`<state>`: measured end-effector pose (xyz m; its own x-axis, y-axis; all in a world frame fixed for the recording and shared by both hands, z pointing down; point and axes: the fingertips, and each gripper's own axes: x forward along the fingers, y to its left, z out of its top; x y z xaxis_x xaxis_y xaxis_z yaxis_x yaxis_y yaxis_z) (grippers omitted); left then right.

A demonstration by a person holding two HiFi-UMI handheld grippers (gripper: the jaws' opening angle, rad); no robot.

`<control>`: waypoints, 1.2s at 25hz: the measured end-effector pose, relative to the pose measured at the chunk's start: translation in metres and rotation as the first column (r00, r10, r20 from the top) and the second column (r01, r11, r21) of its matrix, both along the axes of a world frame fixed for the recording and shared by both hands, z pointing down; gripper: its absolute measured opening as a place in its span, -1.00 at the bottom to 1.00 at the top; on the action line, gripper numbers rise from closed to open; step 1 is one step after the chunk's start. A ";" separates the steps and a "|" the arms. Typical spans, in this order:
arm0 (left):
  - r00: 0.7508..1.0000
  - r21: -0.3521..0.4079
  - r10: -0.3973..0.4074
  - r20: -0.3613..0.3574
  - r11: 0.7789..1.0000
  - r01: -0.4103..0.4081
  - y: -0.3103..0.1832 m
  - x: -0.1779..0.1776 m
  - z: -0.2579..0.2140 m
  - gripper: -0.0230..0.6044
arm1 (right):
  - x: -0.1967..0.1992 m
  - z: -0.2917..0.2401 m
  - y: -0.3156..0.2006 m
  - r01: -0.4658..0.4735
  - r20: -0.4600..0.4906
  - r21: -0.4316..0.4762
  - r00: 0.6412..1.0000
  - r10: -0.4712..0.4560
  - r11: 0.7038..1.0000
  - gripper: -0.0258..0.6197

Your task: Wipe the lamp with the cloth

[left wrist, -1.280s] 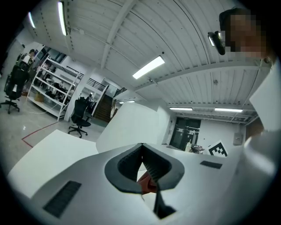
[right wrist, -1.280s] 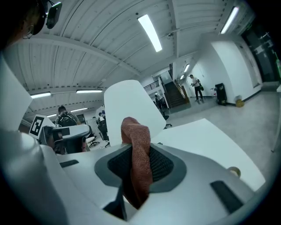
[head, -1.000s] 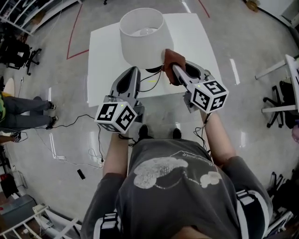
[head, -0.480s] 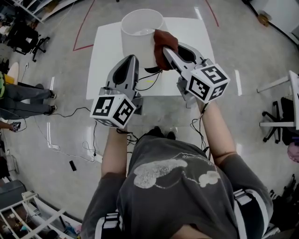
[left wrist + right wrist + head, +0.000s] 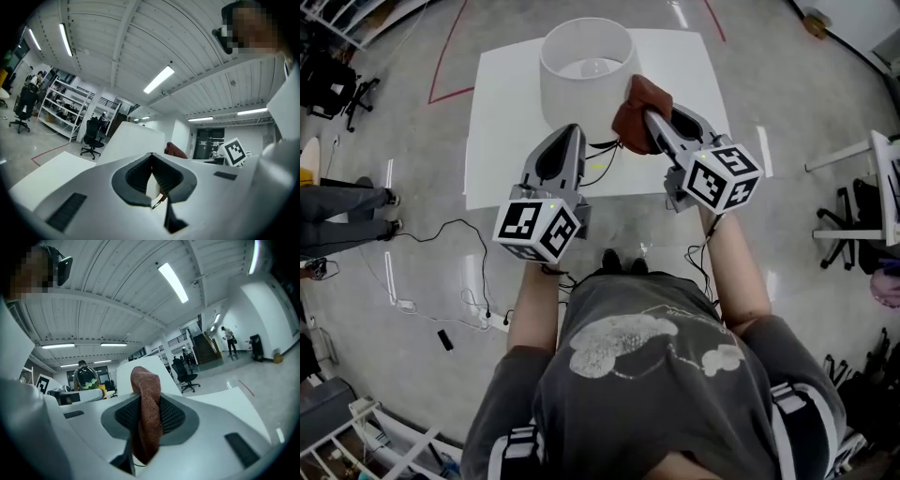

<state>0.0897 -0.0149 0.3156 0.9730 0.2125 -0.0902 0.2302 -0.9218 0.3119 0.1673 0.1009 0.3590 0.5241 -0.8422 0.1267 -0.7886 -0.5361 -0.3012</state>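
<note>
Left gripper (image 5: 570,131), right gripper (image 5: 652,120): both closed.

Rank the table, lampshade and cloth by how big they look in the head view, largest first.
1. Table: plainly the largest.
2. Lampshade: second, even though it stands nearer the camera than the tabletop.
3. Cloth: smallest, and it is bunched up.

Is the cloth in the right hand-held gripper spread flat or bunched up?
Bunched up: the brown cloth sits as a folded wad clamped in the right hand-held gripper, one lump beside the lampshade.
</note>
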 end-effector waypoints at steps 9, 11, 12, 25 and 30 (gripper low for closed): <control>0.997 -0.036 -0.017 0.082 0.999 0.020 0.016 0.012 0.040 -0.90 | 0.015 0.052 0.034 -0.012 0.097 -0.071 0.995 0.019 0.997 -0.64; 0.995 -0.016 -0.041 0.088 0.999 0.042 0.024 0.014 0.042 -0.90 | 0.021 0.061 0.039 0.012 0.110 -0.066 0.994 -0.005 0.998 -0.64; 0.995 0.001 -0.052 0.088 0.999 0.052 0.029 0.016 0.042 -0.90 | 0.026 0.065 0.042 0.024 0.116 -0.062 0.993 -0.016 0.998 -0.64; 0.947 0.031 -0.318 -0.033 0.947 0.319 0.060 0.016 -0.016 -0.90 | 0.062 -0.003 0.044 0.311 -0.007 0.021 0.950 -0.311 0.950 -0.64; 0.913 0.041 -0.396 -0.101 0.915 0.401 0.075 0.022 -0.045 -0.90 | 0.071 -0.048 0.031 0.426 -0.105 0.070 0.902 -0.418 0.902 -0.64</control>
